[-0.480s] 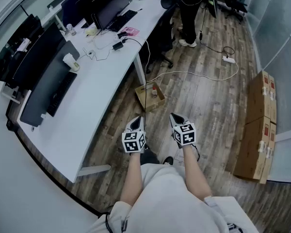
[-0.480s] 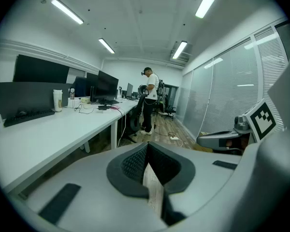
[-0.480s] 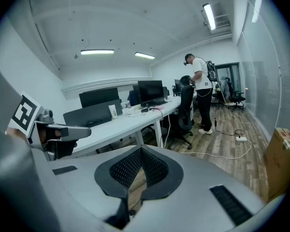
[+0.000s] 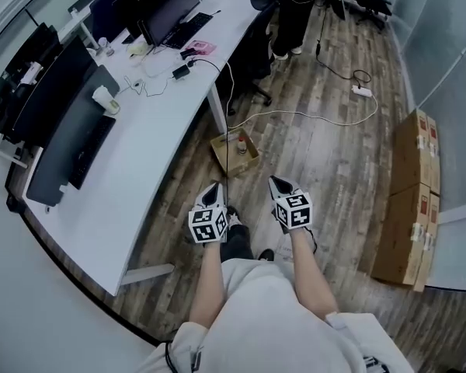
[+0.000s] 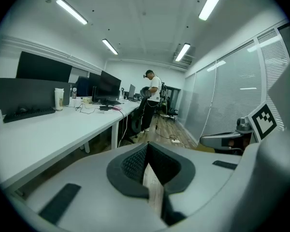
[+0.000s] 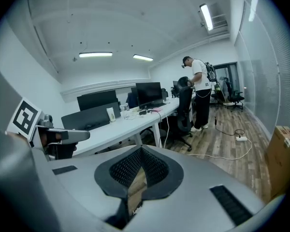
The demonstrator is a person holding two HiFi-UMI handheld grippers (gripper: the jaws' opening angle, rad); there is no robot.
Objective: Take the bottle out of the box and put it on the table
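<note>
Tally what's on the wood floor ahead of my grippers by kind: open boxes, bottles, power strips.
Small open brown cardboard box: 1
Small pale bottle standing in that box: 1
White power strip: 1
Total: 3

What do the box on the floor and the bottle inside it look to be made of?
The box looks like matte brown cardboard, with its flaps folded open. The bottle is probably clear plastic with a reddish cap, though it is too small to be sure.
</note>
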